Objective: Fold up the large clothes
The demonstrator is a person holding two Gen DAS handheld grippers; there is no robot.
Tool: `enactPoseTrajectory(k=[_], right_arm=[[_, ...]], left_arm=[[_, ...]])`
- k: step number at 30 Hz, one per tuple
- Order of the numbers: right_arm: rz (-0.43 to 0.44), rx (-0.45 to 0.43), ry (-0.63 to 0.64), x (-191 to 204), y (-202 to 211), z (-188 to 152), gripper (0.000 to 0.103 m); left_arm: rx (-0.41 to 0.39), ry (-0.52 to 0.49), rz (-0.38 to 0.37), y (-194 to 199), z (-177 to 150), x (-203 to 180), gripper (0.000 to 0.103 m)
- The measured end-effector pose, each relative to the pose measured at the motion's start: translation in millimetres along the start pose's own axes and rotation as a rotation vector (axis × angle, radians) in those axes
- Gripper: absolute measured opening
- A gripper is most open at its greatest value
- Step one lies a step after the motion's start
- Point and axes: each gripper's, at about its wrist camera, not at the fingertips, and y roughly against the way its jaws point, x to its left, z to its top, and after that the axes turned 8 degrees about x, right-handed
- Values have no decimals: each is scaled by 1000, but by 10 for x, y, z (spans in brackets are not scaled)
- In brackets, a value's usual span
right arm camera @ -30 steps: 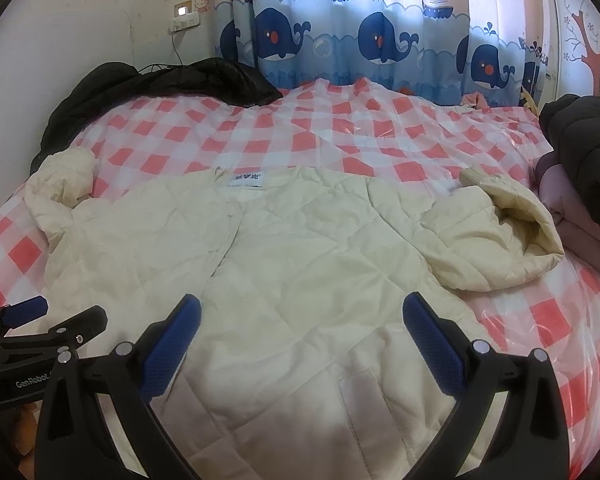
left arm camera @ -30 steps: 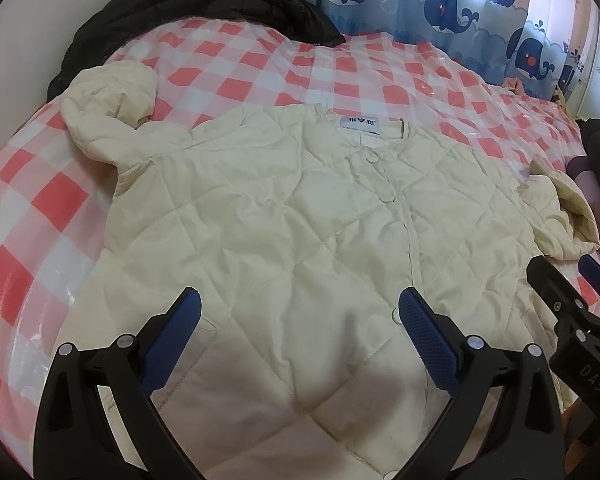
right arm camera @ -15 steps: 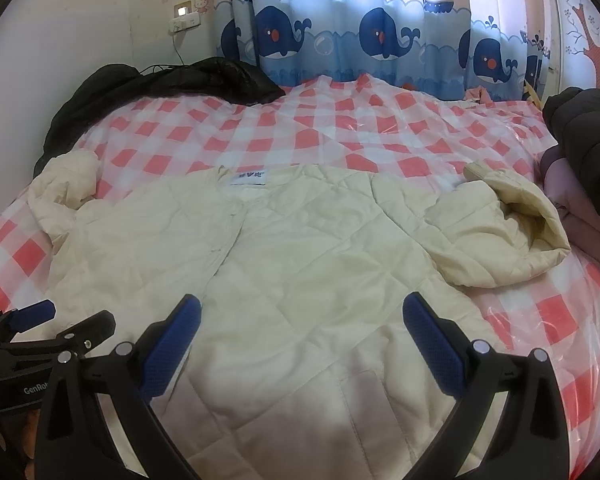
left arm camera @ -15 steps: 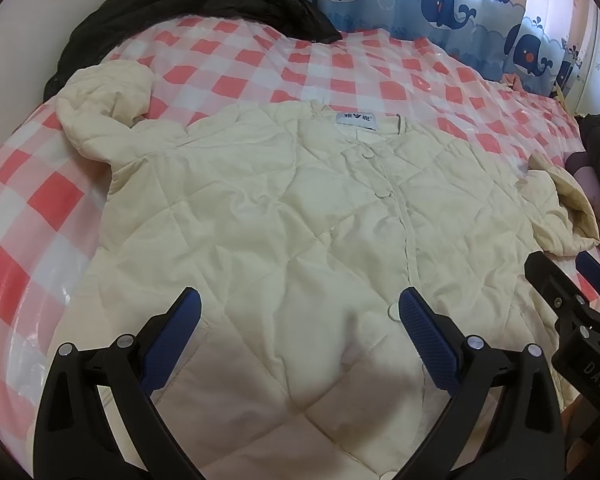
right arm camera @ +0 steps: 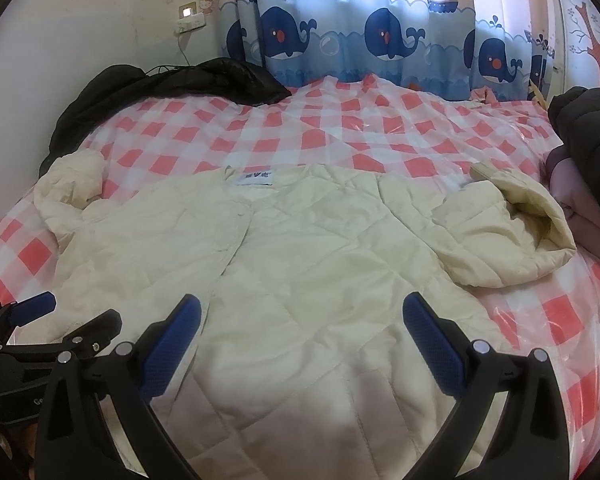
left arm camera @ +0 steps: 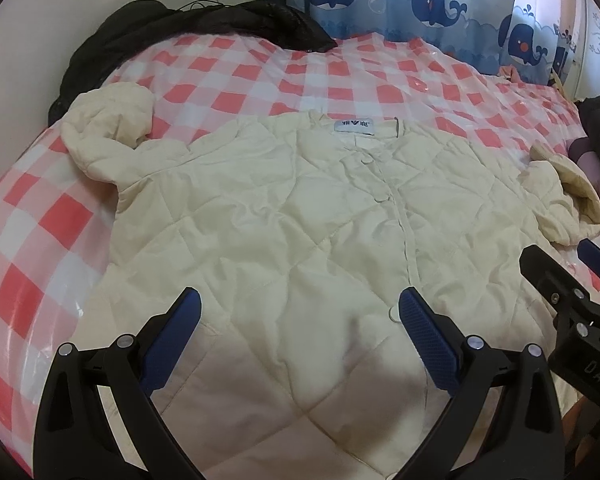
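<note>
Cameras now tilted higher; one cream jacket [left arm camera: 284, 240], two sleeves.

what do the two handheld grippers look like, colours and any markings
Both tools match: the left tool and right tool have black plastic arms with silver rivets at the pivots and blue textured pads on the fingers. The right tool's body carries white lettering "DAS"; the left one's reads "Ge", the rest cut off. No cables or sleeves show.

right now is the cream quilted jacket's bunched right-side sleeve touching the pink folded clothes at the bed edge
Apart. The right wrist view shows checked sheet between the sleeve of the cream quilted jacket and the pink clothes.
</note>
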Motion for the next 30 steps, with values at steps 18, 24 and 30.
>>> enactPoseTrajectory(k=[18,24,30], right_arm=[[3,0,-1,11,1,8,97],[2,-3,1,18,5,14,97],[-1,-52,5,47,86,14,97]], left_arm=[[-2,0,2,-1,-1,-9,95],[-1,1,1,-1,0,-8,95],[1,9,-10,-4,0,-16,95]])
